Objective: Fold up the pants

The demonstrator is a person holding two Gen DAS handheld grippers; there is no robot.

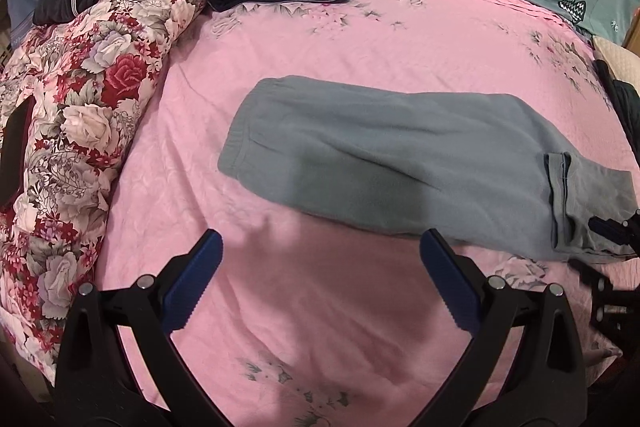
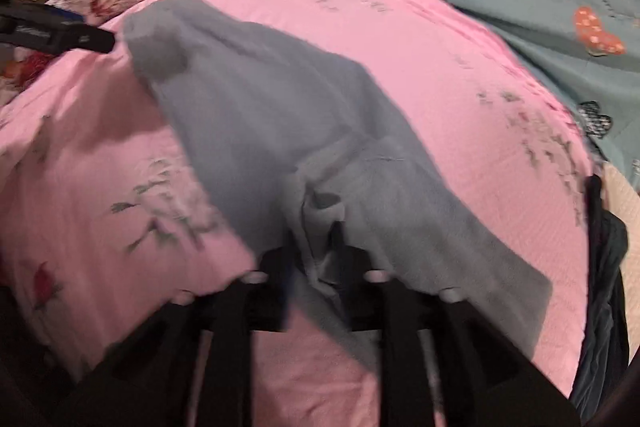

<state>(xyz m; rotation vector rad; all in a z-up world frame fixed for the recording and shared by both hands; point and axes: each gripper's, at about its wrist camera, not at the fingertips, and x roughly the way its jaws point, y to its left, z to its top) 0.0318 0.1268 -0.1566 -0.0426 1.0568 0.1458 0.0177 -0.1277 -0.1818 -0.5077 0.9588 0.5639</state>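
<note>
left tool (image 1: 320, 243) jaws wide apart, empty, over pink bed sheet (image 1: 400, 39). right tool (image 2: 320, 259) blurred, grey pants (image 1: 380, 155) cuff between its jaws, grip can't tell. pants lie lengthwise across bed, floral quilt (image 1: 100, 87) beside.

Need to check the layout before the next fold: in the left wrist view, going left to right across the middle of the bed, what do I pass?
Floral quilt → bare pink sheet → grey pants, waistband end first → the right gripper at the pants' far end.
</note>
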